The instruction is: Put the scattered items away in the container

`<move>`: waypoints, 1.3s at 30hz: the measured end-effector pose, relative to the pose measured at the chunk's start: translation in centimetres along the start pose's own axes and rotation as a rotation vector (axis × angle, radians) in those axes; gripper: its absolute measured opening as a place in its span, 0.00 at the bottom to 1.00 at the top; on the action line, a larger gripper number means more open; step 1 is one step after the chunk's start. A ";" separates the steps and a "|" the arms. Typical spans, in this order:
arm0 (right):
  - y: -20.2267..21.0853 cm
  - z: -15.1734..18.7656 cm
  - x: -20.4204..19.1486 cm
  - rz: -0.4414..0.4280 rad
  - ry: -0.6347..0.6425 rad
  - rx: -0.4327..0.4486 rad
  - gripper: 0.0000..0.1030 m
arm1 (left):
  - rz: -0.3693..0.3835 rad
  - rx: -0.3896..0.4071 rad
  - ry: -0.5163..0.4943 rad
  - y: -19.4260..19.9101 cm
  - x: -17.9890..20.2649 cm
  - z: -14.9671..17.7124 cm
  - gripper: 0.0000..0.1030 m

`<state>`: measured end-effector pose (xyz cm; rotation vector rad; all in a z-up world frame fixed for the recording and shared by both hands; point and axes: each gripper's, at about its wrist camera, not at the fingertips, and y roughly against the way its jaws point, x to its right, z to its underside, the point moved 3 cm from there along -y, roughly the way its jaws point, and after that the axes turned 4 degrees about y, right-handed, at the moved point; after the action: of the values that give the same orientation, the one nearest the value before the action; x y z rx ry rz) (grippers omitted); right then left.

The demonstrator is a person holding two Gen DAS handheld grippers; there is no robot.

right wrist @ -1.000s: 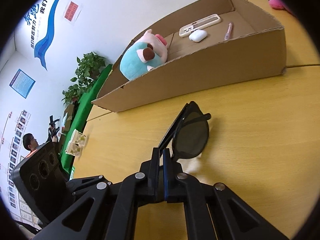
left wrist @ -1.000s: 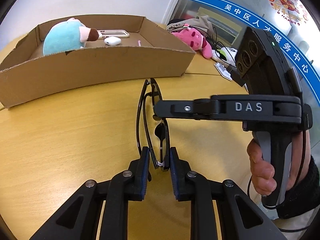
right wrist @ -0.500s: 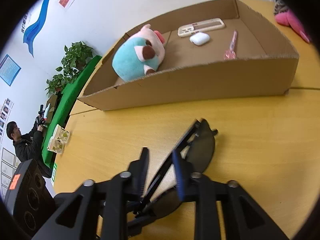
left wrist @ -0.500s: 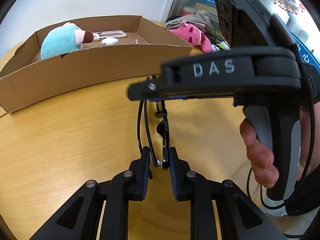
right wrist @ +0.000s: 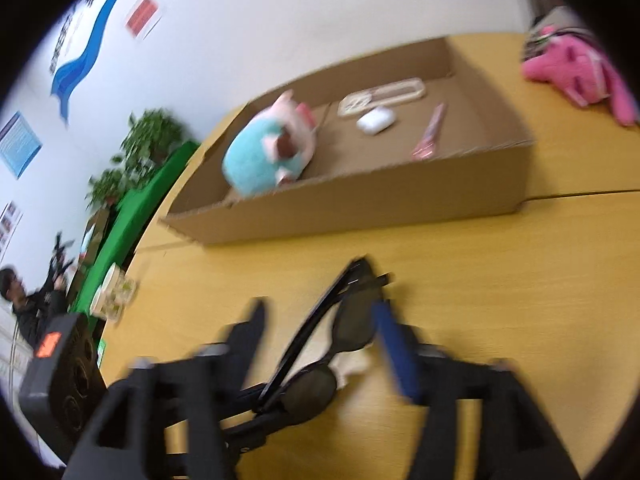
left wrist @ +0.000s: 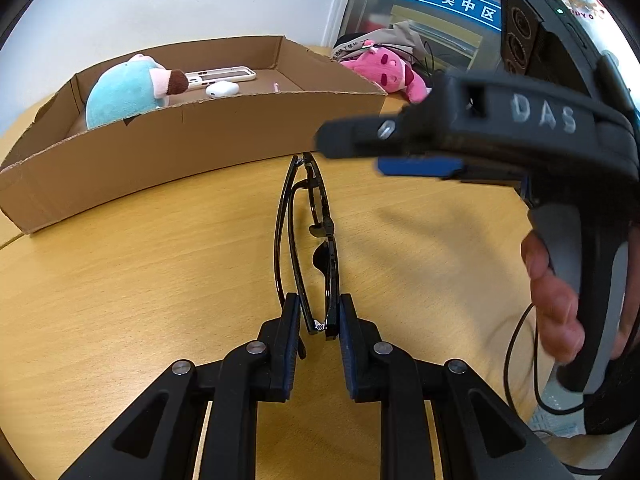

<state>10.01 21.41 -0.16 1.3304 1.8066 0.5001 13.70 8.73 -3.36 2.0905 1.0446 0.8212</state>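
Now the left gripper [left wrist: 319, 322] has its jaws pinching one end of the folded sunglasses [left wrist: 310, 236], which stand on edge over the tabletop [left wrist: 120, 280], pointing toward the box [left wrist: 192, 140]. Above their far end hangs the right gripper [right wrist: 320, 344], jaws spread wide to either side of the frame and not touching it (this view is blurred). Inside the box lie a blue plush [left wrist: 128, 92], a phone [left wrist: 222, 75], a white earbud case [left wrist: 222, 89] and a pink pen [right wrist: 431, 132]. Beyond the box's right end a pink plush [left wrist: 390, 72] sits on the tabletop
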 end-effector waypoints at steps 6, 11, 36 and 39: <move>-3.6 -0.9 0.2 -0.030 -0.026 -0.100 0.70 | -0.028 0.007 -0.067 0.0 1.7 0.1 0.19; -5.5 -1.0 0.0 -0.002 -0.004 -0.133 0.34 | -0.108 0.031 -0.119 0.2 2.1 0.1 0.20; -5.3 0.2 1.3 -0.137 -0.064 -0.107 0.07 | -0.077 0.086 -0.006 0.5 -1.5 -0.9 0.72; -5.2 0.4 1.2 -0.151 -0.068 -0.106 0.07 | -0.097 0.014 -0.030 -1.0 -1.1 -0.2 0.49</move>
<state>7.11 20.55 -4.59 1.1169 1.7826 0.4569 12.63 8.33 -4.27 2.0404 1.1291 0.7347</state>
